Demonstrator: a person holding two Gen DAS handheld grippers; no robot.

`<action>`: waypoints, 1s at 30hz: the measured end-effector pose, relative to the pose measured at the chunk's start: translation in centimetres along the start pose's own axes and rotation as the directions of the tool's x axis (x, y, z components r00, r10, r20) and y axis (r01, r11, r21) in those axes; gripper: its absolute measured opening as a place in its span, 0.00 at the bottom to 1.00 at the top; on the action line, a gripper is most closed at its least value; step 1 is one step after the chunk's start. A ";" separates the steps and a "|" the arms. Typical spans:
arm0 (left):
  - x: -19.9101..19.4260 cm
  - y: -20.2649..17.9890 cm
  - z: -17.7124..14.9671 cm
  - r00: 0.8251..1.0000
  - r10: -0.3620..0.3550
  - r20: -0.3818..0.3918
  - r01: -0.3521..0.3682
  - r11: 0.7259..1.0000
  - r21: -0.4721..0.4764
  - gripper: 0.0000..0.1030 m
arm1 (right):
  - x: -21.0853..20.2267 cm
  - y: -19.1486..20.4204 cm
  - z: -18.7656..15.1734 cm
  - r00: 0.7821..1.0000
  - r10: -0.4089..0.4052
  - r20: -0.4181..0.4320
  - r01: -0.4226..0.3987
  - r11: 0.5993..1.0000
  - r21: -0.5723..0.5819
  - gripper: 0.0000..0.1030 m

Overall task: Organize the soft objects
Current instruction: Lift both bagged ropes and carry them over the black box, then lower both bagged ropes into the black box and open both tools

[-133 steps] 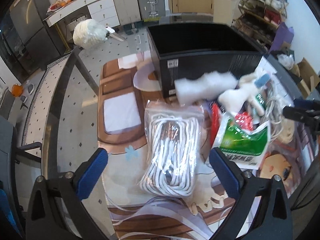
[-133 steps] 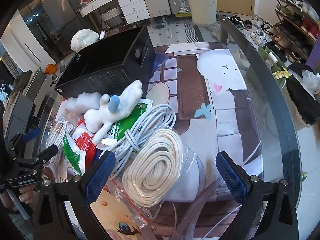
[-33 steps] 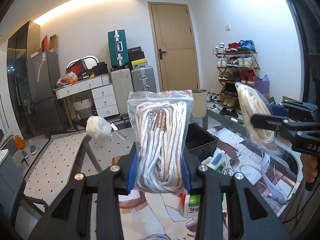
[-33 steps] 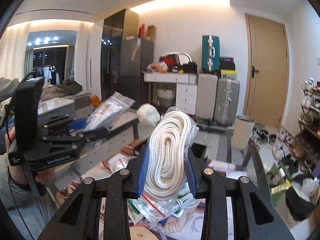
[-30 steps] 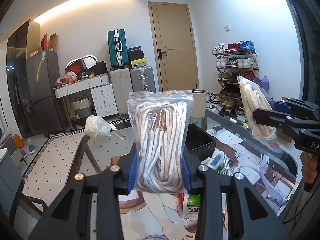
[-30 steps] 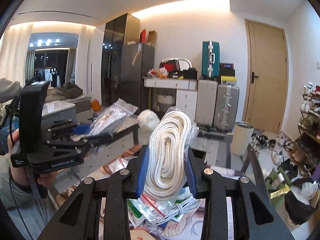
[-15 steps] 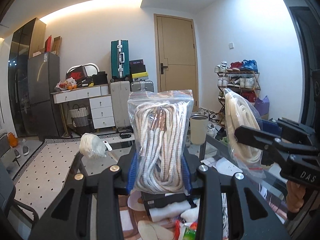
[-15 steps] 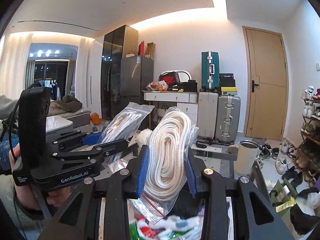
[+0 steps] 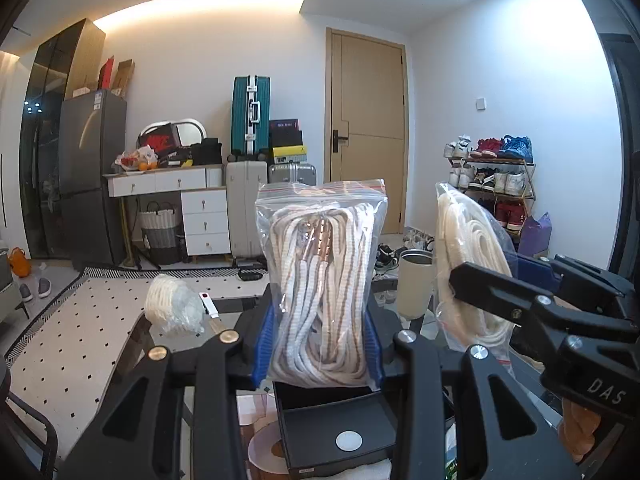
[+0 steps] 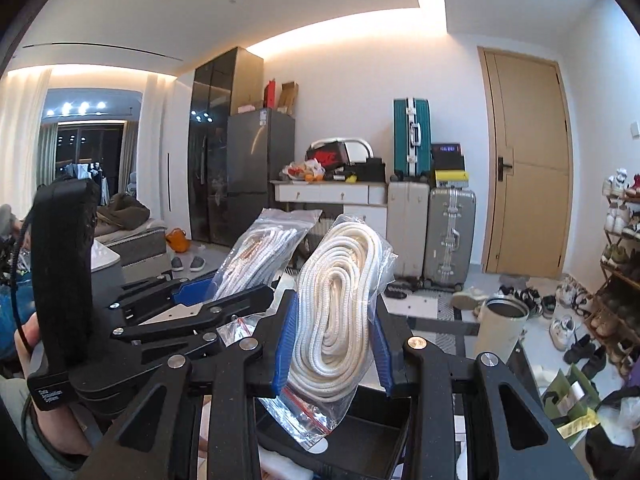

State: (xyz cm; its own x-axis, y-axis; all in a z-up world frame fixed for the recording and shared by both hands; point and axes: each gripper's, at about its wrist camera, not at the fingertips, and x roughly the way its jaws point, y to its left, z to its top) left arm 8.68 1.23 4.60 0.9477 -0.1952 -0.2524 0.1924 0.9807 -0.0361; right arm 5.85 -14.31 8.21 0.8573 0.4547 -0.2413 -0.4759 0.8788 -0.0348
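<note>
Both bagged ropes hung upright above the open black box.

The left gripper [image 9: 318,346] clenched the striped rope bag [image 9: 320,280], the right gripper [image 10: 332,346] the white rope bag [image 10: 338,308]; the black box [image 9: 334,432] lay directly beneath both jaws, on the tabletop [image 9: 132,344].

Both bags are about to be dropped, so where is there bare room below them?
The black box under the striped rope bag shows a bare floor between its walls. The white rope bag hangs over it too. Just in front of the box, white soft items crowd the table.
</note>
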 end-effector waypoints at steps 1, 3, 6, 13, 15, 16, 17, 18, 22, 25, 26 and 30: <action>0.6 0.1 -0.1 1.000 -0.002 -0.017 0.002 1.000 -0.006 0.36 | 0.7 -0.3 -0.1 1.000 0.000 -0.018 0.000 1.000 0.012 0.33; 1.7 0.0 -0.2 0.998 -0.006 -0.063 0.005 1.000 -0.021 0.36 | 2.6 -1.2 0.1 0.997 0.018 -0.069 -0.015 0.999 0.044 0.33; 3.1 0.5 -0.6 0.990 -0.026 -0.139 0.016 0.997 -0.071 0.36 | 4.6 -3.0 0.0 0.989 0.039 -0.141 -0.023 0.993 0.115 0.33; 6.3 0.0 -2.5 0.950 -0.052 -0.309 0.027 0.996 -0.083 0.35 | 9.0 -4.2 -2.2 0.947 0.027 -0.321 0.021 0.989 0.144 0.33; 7.2 -0.3 -3.3 0.927 -0.045 -0.371 0.018 0.997 -0.076 0.35 | 10.0 -4.4 -3.3 0.934 0.035 -0.357 0.019 0.989 0.148 0.33; 7.7 -0.3 -3.6 0.917 -0.060 -0.394 0.029 0.996 -0.083 0.35 | 10.6 -4.6 -3.8 0.924 0.040 -0.380 0.020 0.988 0.152 0.33; 8.0 -0.3 -3.9 0.911 -0.066 -0.408 0.033 0.996 -0.087 0.35 | 11.2 -4.9 -4.3 0.914 0.050 -0.402 0.019 0.986 0.168 0.33; 8.2 -0.4 -4.1 0.904 -0.065 -0.422 0.031 0.996 -0.087 0.35 | 11.8 -5.2 -4.8 0.904 0.063 -0.423 0.020 0.982 0.189 0.33; 9.2 -0.8 -5.4 0.875 -0.047 -0.483 0.018 0.998 -0.064 0.35 | 13.3 -5.9 -6.8 0.874 0.037 -0.484 0.054 0.984 0.171 0.33; 9.7 -1.0 -6.4 0.853 -0.031 -0.521 0.009 0.999 -0.044 0.35 | 14.3 -6.5 -7.8 0.854 0.047 -0.518 0.052 0.983 0.175 0.33; 9.9 -1.1 -6.7 0.847 -0.028 -0.531 0.008 0.999 -0.040 0.35 | 14.7 -6.7 -8.1 0.844 0.059 -0.533 0.049 0.981 0.186 0.33; 10.2 -1.6 -7.6 0.822 -0.014 -0.569 0.007 1.000 -0.015 0.35 | 15.8 -7.4 -9.5 0.804 0.070 -0.591 0.054 0.980 0.190 0.33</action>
State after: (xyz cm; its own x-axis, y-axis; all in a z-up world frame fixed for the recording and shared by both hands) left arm 16.07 -2.20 -5.24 0.6315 -0.1666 -0.7573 0.1952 0.9793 -0.0526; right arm 21.04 -14.96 -4.54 0.5397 0.3418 -0.7693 -0.3833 0.9134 0.1369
